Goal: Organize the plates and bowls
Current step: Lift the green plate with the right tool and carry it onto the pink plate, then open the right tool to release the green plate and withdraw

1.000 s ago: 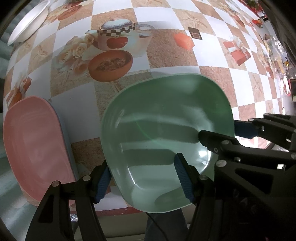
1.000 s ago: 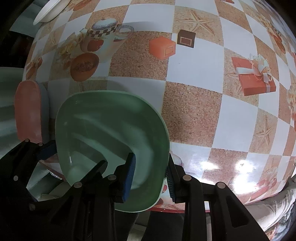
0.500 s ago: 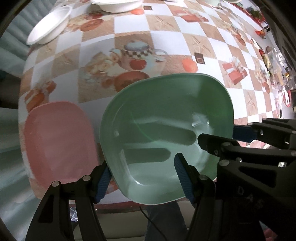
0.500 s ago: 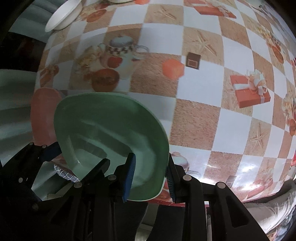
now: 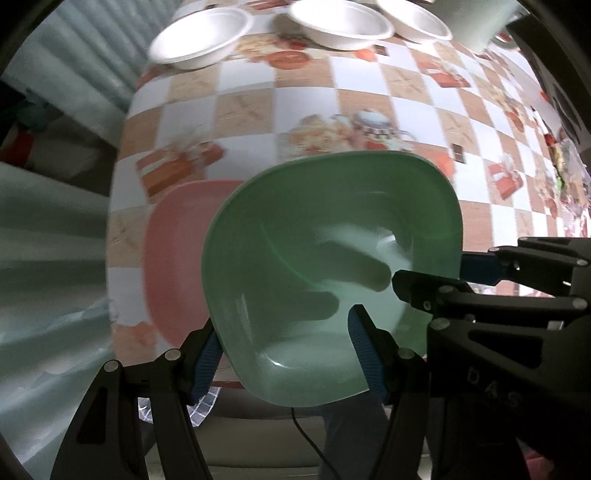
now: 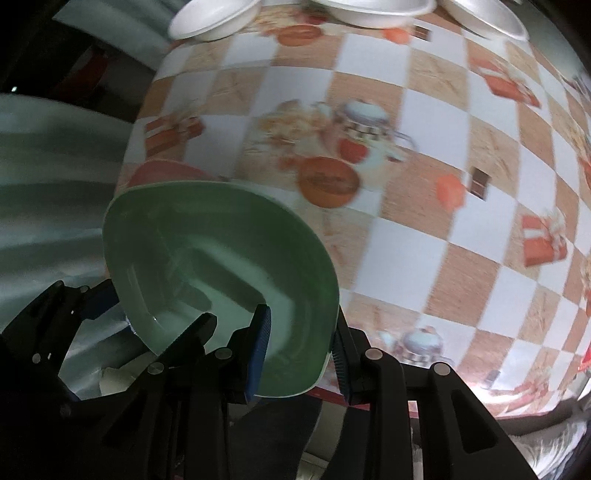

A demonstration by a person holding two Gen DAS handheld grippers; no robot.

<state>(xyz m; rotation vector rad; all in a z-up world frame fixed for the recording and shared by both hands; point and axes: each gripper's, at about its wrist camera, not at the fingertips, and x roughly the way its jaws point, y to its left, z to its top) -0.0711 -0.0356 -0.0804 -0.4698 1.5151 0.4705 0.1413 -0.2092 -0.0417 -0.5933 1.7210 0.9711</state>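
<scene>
A green squarish bowl-plate (image 5: 325, 236) hangs in the air above the checkered tablecloth (image 5: 369, 99). My left gripper (image 5: 286, 352) is shut on its near-left corner, one blue pad outside the rim and one inside. My right gripper (image 6: 300, 350) is shut on the near-right rim wall of the same green dish (image 6: 207, 243). A pink plate (image 5: 173, 266) lies on the table below, partly hidden under the dish's left side. In the right wrist view only a sliver of the pink plate (image 6: 159, 173) shows.
Three white bowls (image 5: 201, 37) (image 5: 340, 22) (image 5: 417, 18) stand along the table's far edge. The table's left edge (image 5: 118, 192) drops to pale green fabric. A cable and a person's leg show below the near edge.
Both grippers have risen with the green dish and drifted left over the pink plate. The table looks farther away, and the white bowls at the far edge have come into view.
</scene>
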